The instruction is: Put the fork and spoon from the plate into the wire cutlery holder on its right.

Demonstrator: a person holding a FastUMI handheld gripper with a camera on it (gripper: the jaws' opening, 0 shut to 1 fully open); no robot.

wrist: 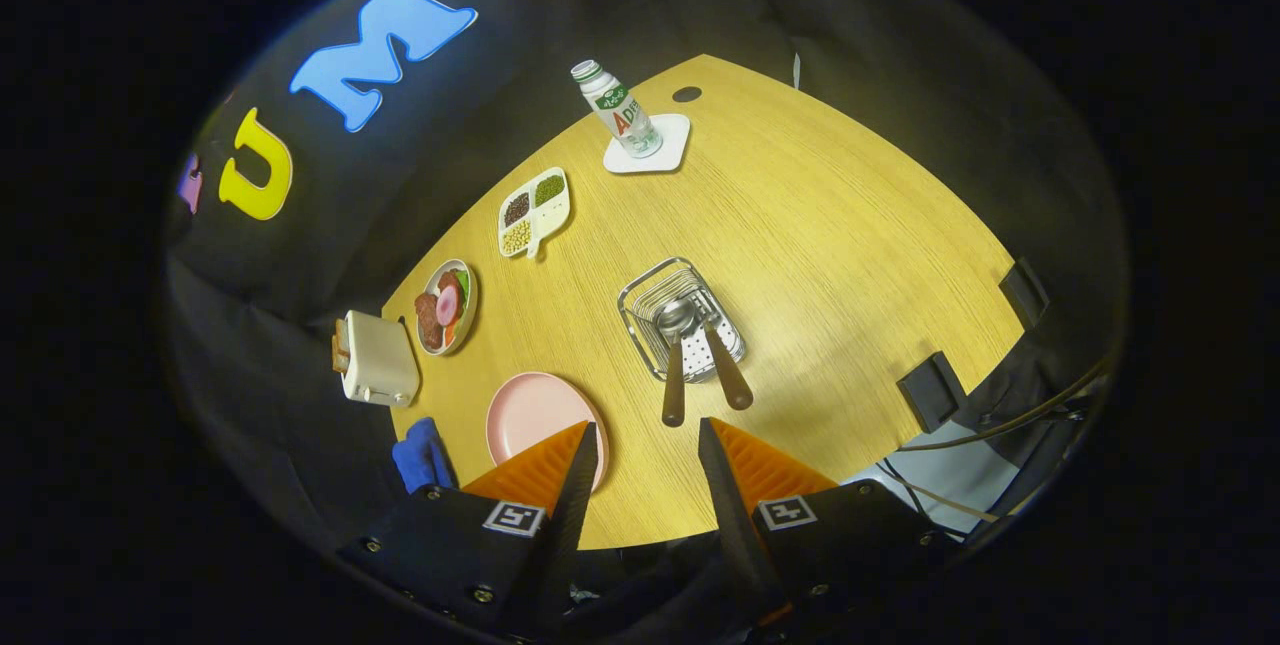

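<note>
Tool [648, 445] agape, empty, above the table [850, 225].

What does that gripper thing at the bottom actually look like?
The gripper has two wedge-shaped fingers with ribbed faces, tapering to points. Each sits on a black block fixed with small screws, and each block carries a square black-and-white marker.

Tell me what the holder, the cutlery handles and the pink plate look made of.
Holder: bright metal wire, shiny, see-through grid.
Handles: likely wood, brown and matte; heads glint like steel.
Plate: smooth matte pink, plastic or ceramic, unclear.
Gripper open, fingers apart, nothing between.
</note>
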